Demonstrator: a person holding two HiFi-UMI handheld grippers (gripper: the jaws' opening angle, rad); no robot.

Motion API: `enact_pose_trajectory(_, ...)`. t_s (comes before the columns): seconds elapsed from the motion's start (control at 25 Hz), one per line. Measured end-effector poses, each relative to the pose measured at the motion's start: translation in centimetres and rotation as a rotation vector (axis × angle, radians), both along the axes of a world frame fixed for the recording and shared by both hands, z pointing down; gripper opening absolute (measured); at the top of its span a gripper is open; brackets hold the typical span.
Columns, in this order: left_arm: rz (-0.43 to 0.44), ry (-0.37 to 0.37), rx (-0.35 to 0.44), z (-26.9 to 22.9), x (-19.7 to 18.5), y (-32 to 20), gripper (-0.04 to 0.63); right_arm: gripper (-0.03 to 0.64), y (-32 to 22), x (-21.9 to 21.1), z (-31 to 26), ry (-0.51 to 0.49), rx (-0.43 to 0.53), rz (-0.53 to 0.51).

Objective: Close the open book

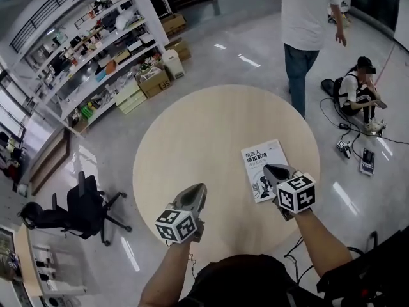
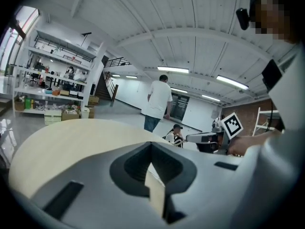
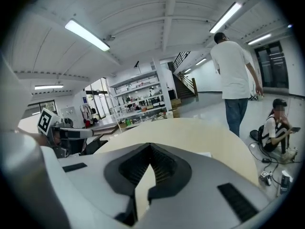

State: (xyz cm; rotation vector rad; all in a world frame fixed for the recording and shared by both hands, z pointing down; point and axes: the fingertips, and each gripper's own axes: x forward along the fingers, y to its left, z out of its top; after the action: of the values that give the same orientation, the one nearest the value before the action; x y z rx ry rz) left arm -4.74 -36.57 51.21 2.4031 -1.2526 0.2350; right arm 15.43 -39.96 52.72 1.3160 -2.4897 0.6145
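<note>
Saw L gripper, R gripper clenched, empty | found book closed on table | judged light, thin, slick cover | wd grip fore-edge.

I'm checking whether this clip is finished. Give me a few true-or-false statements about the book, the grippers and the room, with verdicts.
1. The book lies closed on the table. True.
2. The right gripper grips the book. False: its jaws are shut on nothing.
3. The left gripper is open. False: its jaws are shut, with nothing between them.
4. A person sits on the floor off the table's right side. True.
</note>
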Motion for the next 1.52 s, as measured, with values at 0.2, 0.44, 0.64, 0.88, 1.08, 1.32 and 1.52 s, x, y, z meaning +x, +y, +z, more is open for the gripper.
enact_pose_trajectory(0.2, -0.016, -0.009, 0.024, -1.5, -0.9, 1.7, -0.011, -0.002, 0.6, -0.4, -1.1, 0.0, 0.028, -0.03)
enact_pose_trajectory(0.44, 0.014, -0.028, 0.091, -3.5, -1.9, 5.5, -0.011, -0.002, 3.4, -1.3, -2.7, -0.024, 0.055, -0.017)
enact_pose_trajectory(0.64, 0.045, 0.011, 0.134, -5.8, -3.6, 10.3, -0.011, -0.002, 8.4, -3.6, -6.2, -0.029, 0.105, 0.003)
enact_pose_trajectory(0.88, 0.104, 0.02, 0.193, -7.3, -6.2, 18.5, -0.011, -0.002, 17.5, -6.6, -9.2, -0.024, 0.164, 0.018)
enact_pose_trajectory(1.08, 0.137, 0.061, 0.191, -7.1, -7.5, 24.5, -0.011, -0.002, 25.3, -8.4, -11.0, -0.046, 0.166, 0.041)
enact_pose_trajectory(1.32, 0.134, 0.096, 0.219, -9.4, -7.5, 31.2, -0.011, -0.002, 33.0, -9.3, -13.7, -0.044, 0.225, 0.009)
enact_pose_trajectory(1.52, 0.125, 0.079, 0.265, -11.5, -5.4, 36.3, -0.011, -0.002, 38.5, -7.6, -14.6, -0.084, 0.253, -0.014)
